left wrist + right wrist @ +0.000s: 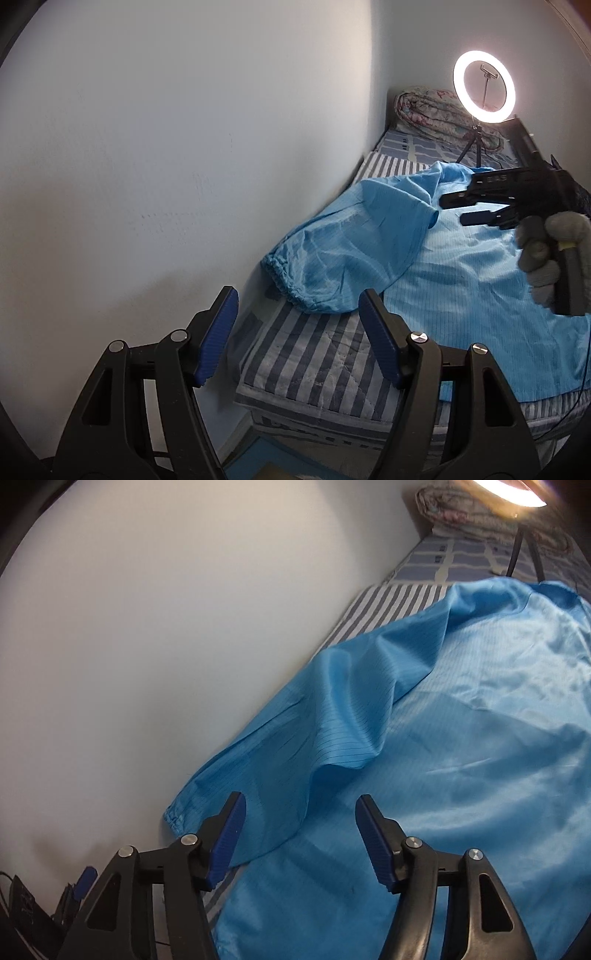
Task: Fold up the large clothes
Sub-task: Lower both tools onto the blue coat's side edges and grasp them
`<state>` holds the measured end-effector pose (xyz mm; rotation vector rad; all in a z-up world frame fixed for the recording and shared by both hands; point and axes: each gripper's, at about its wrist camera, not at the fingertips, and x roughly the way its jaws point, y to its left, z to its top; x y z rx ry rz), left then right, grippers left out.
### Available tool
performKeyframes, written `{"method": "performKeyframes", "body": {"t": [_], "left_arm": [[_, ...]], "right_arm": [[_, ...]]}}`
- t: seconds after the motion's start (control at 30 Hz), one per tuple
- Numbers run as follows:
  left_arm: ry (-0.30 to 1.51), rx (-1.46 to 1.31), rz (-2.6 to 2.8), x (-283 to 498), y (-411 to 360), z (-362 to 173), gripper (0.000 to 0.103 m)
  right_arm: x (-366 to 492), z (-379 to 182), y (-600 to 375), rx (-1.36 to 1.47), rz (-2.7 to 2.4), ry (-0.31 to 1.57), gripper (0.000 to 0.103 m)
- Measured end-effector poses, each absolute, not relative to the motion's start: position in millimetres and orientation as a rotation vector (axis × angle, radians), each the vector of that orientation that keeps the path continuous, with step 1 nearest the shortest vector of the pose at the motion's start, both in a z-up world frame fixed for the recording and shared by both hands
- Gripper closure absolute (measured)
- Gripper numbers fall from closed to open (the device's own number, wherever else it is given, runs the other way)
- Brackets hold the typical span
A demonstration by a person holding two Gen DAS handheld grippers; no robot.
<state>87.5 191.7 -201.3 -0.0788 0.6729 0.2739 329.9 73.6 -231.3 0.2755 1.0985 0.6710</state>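
A large light-blue garment (454, 266) lies spread on a striped bed, with one sleeve (332, 258) lying toward the wall, its elastic cuff at the near end. My left gripper (297, 314) is open and empty, above the near bed corner, short of the cuff. My right gripper (458, 208), held in a grey-gloved hand, hovers open above the garment near its collar. In the right wrist view the right gripper (299, 823) is open and empty just above the sleeve (295, 760) and body (461, 757) of the garment.
The bed (314, 365) runs along a white wall (147, 166) on the left. A lit ring light on a small tripod (484, 92) stands at the far end of the bed, in front of a rolled floral quilt (424, 110). A thin cable runs along the bed's right edge.
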Motion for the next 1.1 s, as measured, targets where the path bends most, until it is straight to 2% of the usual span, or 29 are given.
{"method": "performKeyframes", "body": {"t": [0.2, 0.27, 0.3, 0.33, 0.4, 0.7, 1.1], "left_arm": [[0.673, -0.026, 0.256, 87, 182, -208, 0.033], [0.679, -0.020, 0.248, 88, 180, -210, 0.033], [0.684, -0.018, 0.245, 89, 179, -211, 0.033], [0.688, -0.018, 0.244, 89, 179, -212, 0.033], [0.690, -0.028, 0.239, 90, 179, -211, 0.033], [0.713, -0.124, 0.176, 103, 185, -210, 0.033], [0.904, -0.418, 0.075, 198, 198, -260, 0.033]], "right_arm": [[352, -283, 97, 0.331, 0.655, 1.173, 0.038], [356, -292, 105, 0.341, 0.690, 1.195, 0.051], [358, -297, 110, 0.343, 0.720, 1.216, 0.076], [358, -302, 115, 0.340, 0.740, 1.239, 0.092], [359, -299, 115, 0.310, 0.739, 1.251, 0.103], [353, -255, 57, 0.200, 0.777, 1.261, 0.103], [351, -283, -2, 0.165, 0.658, 1.296, 0.103]]}}
